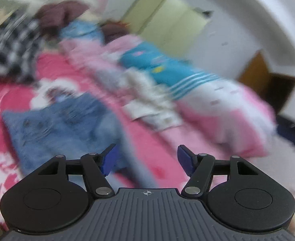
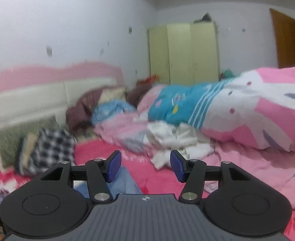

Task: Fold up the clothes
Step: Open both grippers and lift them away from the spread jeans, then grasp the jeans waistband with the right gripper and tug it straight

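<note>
A pair of blue jeans (image 1: 63,124) lies spread on the red floral bedsheet (image 1: 10,92), just ahead and left of my left gripper (image 1: 146,158), which is open and empty above it. In the right wrist view a corner of the jeans (image 2: 125,182) shows under my right gripper (image 2: 145,165), which is open and empty. A crumpled white garment (image 2: 173,138) lies on the bed ahead of it; it also shows in the left wrist view (image 1: 147,98). The left view is motion-blurred.
A bulky pink, white and teal quilt (image 2: 237,112) fills the right of the bed. A black-and-white checked cloth (image 2: 51,146) and pillows lie by the pink headboard (image 2: 53,80). A yellow wardrobe (image 2: 183,54) and a wooden door (image 2: 288,42) stand behind.
</note>
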Demonstrator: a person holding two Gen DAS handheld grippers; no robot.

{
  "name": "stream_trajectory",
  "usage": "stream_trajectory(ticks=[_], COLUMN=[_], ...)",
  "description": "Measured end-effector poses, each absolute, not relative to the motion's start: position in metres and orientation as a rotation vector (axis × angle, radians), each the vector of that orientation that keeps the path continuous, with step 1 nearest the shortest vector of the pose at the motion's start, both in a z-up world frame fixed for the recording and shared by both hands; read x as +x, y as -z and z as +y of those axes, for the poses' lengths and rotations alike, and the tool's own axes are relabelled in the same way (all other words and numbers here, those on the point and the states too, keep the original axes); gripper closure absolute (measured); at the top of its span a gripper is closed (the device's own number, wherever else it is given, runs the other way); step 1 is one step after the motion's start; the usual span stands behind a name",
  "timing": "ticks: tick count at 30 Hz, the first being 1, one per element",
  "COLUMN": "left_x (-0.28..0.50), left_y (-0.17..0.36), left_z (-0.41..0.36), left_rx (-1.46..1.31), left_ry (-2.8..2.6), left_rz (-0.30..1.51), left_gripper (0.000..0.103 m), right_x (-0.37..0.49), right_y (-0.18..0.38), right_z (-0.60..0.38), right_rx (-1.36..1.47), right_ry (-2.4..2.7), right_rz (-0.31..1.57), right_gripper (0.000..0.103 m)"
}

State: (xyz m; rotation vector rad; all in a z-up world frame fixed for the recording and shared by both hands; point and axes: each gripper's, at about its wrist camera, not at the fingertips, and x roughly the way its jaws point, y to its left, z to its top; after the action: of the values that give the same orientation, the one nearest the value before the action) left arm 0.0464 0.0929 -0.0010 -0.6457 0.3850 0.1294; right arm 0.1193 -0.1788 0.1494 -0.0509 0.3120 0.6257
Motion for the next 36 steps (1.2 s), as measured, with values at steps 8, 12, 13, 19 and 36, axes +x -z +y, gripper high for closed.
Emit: stream_trajectory(ticks=[8,12,13,19,36], left_x=[0.065,0.061,0.058,0.046,0.053], left_y=[0.071,0.096,0.098,0.105,0.095], left_z=[0.148,0.173,0.175,0.183,0.191], left_rx=[-0.753,-0.909,-0.918,-0.954,-0.806], left_ry=[-0.317,-0.334,-0.326,-0.301,-0.469], left_rz=[0.444,0.485,0.481,0.467,0.417], left_gripper=[0.042,0.045,0.046,0.049,0.052], right_x=[0.222,0.233,0.231,0.223,0.215], right_y=[-0.073,-0.033,-0.02,0.057,0.044], right_z=[-0.017,0.095,0.123,0.207,0.209], right_rx=[-0.271,-0.434,-0.487,-0.688,-0.607], right_ry=[-1.017,-1.179,-1.214,-1.191,-1.155], right_rz=[0.558,0.67,0.7,0.796,0.759], right_gripper=[0.046,0.046,0.048,0.062,0.091])
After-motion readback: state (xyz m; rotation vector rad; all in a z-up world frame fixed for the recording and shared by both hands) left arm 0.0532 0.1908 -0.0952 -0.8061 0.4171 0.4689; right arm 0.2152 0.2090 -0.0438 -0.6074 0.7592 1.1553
